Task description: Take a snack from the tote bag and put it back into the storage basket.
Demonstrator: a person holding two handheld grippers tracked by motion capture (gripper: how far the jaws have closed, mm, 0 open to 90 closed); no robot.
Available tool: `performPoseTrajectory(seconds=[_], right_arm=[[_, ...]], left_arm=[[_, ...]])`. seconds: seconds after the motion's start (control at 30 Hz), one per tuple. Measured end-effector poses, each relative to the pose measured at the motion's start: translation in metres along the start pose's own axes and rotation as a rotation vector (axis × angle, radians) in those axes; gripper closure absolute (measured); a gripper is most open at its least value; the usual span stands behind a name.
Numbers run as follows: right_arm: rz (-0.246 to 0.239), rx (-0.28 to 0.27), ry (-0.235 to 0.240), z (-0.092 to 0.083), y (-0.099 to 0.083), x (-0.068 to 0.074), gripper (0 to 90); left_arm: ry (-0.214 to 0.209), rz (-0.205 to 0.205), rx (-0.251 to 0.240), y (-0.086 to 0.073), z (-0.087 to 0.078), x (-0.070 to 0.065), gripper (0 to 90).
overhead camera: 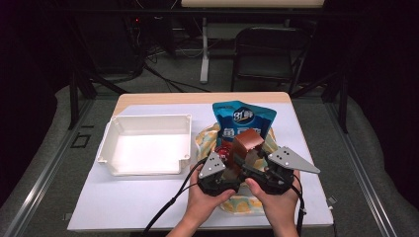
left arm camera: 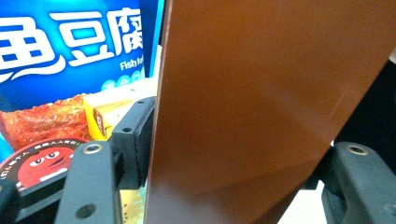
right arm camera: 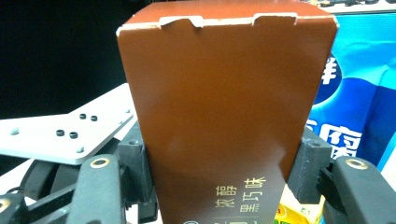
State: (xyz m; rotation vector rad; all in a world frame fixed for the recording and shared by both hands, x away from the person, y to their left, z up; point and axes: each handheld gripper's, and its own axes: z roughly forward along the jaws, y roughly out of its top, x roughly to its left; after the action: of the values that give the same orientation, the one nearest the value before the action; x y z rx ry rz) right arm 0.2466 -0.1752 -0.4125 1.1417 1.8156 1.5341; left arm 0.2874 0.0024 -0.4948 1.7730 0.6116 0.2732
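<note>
A tall brown carton [overhead camera: 247, 142] is held upright over the table by both grippers. My left gripper [overhead camera: 235, 161] is shut on it from the left; in the left gripper view the carton [left arm camera: 243, 116] stands between the jaws with both pads against its sides. My right gripper [overhead camera: 258, 161] grips it from the right; in the right gripper view both pads press the carton [right arm camera: 224, 107], whose top flap shows above gold print. Each gripper [left arm camera: 233, 161] [right arm camera: 223, 163] is held by a hand.
A blue snack bag [overhead camera: 243, 117] lies just behind the carton on a yellow patterned bag [overhead camera: 206, 136]. A round red candy pack [left arm camera: 37, 163] sits beside it. An empty white tray [overhead camera: 148, 118] stands at the left. A dark chair [overhead camera: 269, 49] is beyond the table.
</note>
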Motion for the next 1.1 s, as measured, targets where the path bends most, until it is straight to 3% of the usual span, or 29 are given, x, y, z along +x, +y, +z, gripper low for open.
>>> performPoseTrajectory(seconds=[0.07, 0.2, 0.23, 0.3, 0.33, 0.37, 0.43, 0.47, 0.57, 0.67, 0.83, 1.1], right_arm=[[-0.012, 0.010, 0.000, 0.002, -0.001, 0.001, 37.1], [-0.017, 0.011, 0.007, 0.004, -0.001, 0.001, 34.0], [-0.020, 0.012, 0.020, 0.005, -0.001, 0.000, 26.0], [-0.023, 0.002, 0.019, 0.004, 0.000, 0.000, 21.2], [-0.023, 0.002, 0.019, 0.004, 0.000, 0.000, 21.2], [-0.027, -0.013, 0.026, 0.002, 0.001, -0.001, 19.0], [-0.028, -0.023, 0.032, 0.000, 0.002, -0.001, 18.2], [-0.035, -0.036, 0.033, -0.002, 0.003, -0.002, 16.9], [-0.032, -0.053, 0.040, -0.005, 0.004, -0.005, 16.2], [-0.030, -0.065, 0.046, -0.008, 0.003, -0.008, 16.1], [-0.043, -0.077, 0.042, -0.011, -0.002, -0.014, 17.6], [-0.058, -0.080, -0.010, -0.014, -0.019, -0.031, 18.7]], left_arm=[[-0.004, 0.020, 0.010, 0.000, -0.001, -0.002, 42.2], [-0.005, 0.004, 0.019, 0.000, -0.002, 0.000, 43.5], [0.012, -0.012, 0.018, -0.001, -0.003, 0.002, 44.1], [0.022, -0.027, 0.023, -0.001, -0.005, 0.007, 44.3], [0.022, -0.027, 0.023, -0.001, -0.005, 0.007, 44.3], [0.057, -0.041, 0.025, 0.000, -0.008, 0.010, 44.4], [0.034, -0.045, 0.023, 0.000, -0.010, 0.013, 44.4], [0.072, -0.044, 0.019, 0.000, -0.015, 0.015, 44.5], [0.066, -0.042, 0.022, 0.000, -0.021, 0.019, 44.5], [0.102, -0.043, 0.021, 0.000, -0.031, 0.025, 44.6], [0.106, -0.041, 0.023, 0.000, -0.044, 0.033, 44.6], [0.145, -0.060, 0.024, -0.003, -0.072, 0.051, 44.6]])
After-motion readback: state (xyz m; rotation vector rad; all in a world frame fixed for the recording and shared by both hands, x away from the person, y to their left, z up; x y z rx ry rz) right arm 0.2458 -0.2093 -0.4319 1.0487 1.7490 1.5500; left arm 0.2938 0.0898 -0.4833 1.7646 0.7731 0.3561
